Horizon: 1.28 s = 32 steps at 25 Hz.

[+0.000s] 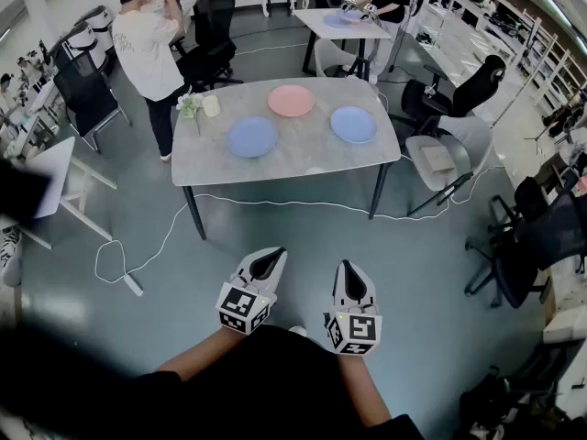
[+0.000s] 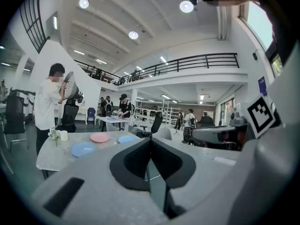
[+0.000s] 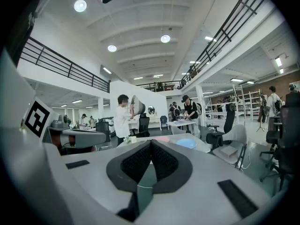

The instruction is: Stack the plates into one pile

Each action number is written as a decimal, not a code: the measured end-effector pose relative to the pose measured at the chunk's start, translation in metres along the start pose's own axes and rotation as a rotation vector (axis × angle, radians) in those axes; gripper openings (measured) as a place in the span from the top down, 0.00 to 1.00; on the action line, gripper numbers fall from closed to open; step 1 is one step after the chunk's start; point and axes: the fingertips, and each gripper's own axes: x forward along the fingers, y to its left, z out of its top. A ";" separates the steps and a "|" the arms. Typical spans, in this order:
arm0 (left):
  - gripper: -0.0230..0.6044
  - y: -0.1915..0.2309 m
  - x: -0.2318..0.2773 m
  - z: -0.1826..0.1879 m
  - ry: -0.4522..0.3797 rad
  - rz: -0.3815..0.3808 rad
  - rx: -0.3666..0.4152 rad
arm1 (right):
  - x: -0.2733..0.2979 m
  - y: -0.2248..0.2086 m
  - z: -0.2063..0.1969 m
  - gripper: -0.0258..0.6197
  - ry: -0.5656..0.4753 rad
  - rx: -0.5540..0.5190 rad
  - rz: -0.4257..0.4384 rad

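Table (image 1: pixel 303 163): grey, set well ahead of the person.
Pink plate (image 1: pixel 291 101): lies at the table's far edge.
Left blue plate (image 1: pixel 252 137): lies apart, nearer.
Right blue plate (image 1: pixel 353 125): lies apart, unstacked.
Left gripper (image 1: pixel 269 262): jaws closed together, empty, well short of the table.
Right gripper (image 1: pixel 352 280): jaws closed together, empty, beside the left.

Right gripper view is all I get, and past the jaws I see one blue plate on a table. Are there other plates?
Observer: Yes. The head view shows three, lying apart on the table: a pink plate, a left blue plate and the one you see, the right blue plate.
Operator: Is the other gripper holding anything?
Observer: No. The left gripper has its jaws together with nothing between them.
Operator: Are we at the table?
Observer: No. From above, it and the right gripper hang over the floor, short of the table, with a white cable lying between.
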 end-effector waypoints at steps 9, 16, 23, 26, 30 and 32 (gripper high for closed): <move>0.94 -0.037 0.011 -0.013 0.017 -0.024 -0.009 | -0.032 -0.020 -0.009 0.94 -0.034 0.048 0.025; 0.94 -0.054 0.038 -0.021 0.025 -0.079 -0.025 | -0.036 -0.042 -0.020 0.94 -0.011 0.057 0.005; 0.94 -0.055 0.081 -0.035 0.051 -0.129 -0.038 | -0.021 -0.061 -0.034 0.94 0.032 0.059 -0.003; 0.94 -0.047 0.103 -0.032 0.049 -0.139 -0.037 | -0.003 -0.081 -0.035 0.94 0.047 0.065 -0.035; 0.94 -0.020 0.138 -0.030 0.057 -0.141 -0.053 | 0.038 -0.099 -0.027 0.94 0.049 0.068 -0.043; 0.94 -0.003 0.161 -0.034 0.075 -0.146 -0.063 | 0.067 -0.107 -0.023 0.94 0.049 0.063 -0.037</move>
